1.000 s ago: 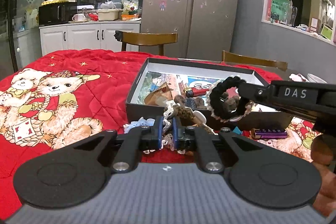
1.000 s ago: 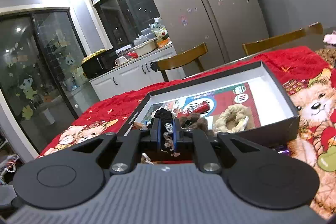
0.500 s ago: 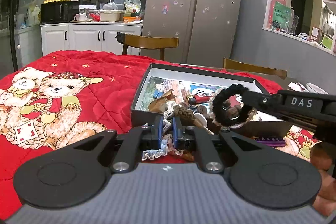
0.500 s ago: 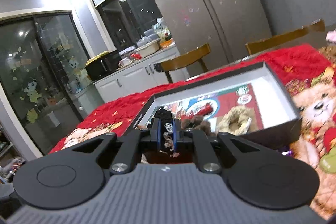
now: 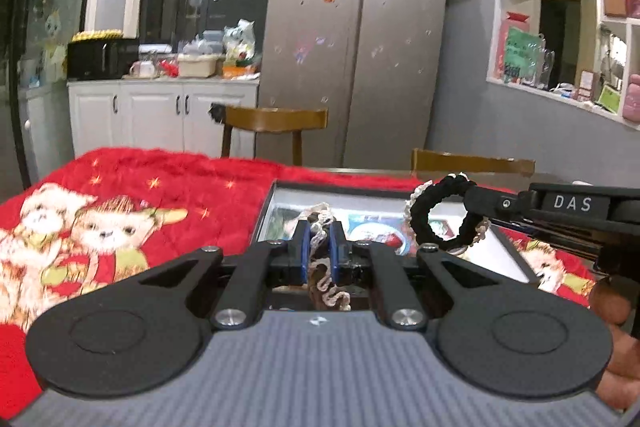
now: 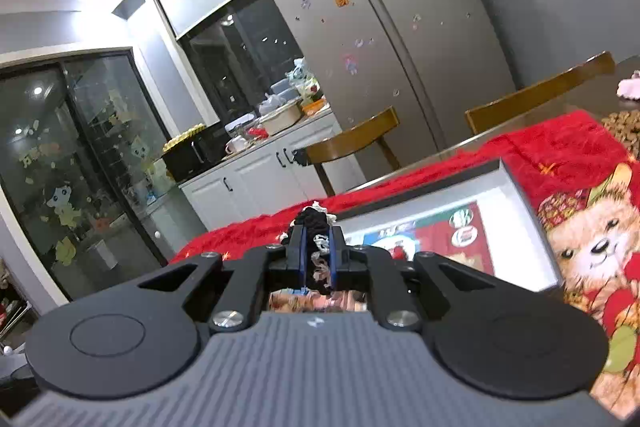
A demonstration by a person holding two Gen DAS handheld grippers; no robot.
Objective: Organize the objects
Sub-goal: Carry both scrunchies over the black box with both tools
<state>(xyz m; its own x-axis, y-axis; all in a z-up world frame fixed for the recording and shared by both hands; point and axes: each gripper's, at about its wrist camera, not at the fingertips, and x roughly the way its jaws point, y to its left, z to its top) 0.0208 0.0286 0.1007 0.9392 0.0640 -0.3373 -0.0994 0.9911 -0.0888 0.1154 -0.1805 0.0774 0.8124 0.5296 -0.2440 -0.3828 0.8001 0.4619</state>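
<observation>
My left gripper [image 5: 320, 241] is shut on a brown and cream braided bracelet [image 5: 327, 285], which hangs between the pads above the near edge of the black open box [image 5: 267, 211]. From the right, my right gripper [image 5: 476, 205] reaches over the box, shut on a black braided bracelet [image 5: 436, 217] with a white one behind it. In the right wrist view the right gripper [image 6: 318, 247] pinches the black and white bracelets [image 6: 314, 219] above the box [image 6: 520, 199]. The box holds printed cards; most of its contents are hidden behind the grippers.
A red blanket with bear prints [image 5: 120, 211] covers the table. Wooden chairs [image 5: 276, 119] [image 6: 536, 99] stand at the far side, before a grey fridge [image 5: 360, 47]. A person's hand [image 5: 612, 311] holds the right gripper at the right edge.
Both grippers have risen with their bracelets held. The brown bracelet has lifted off the blanket, and the box now sits lower in both views.
</observation>
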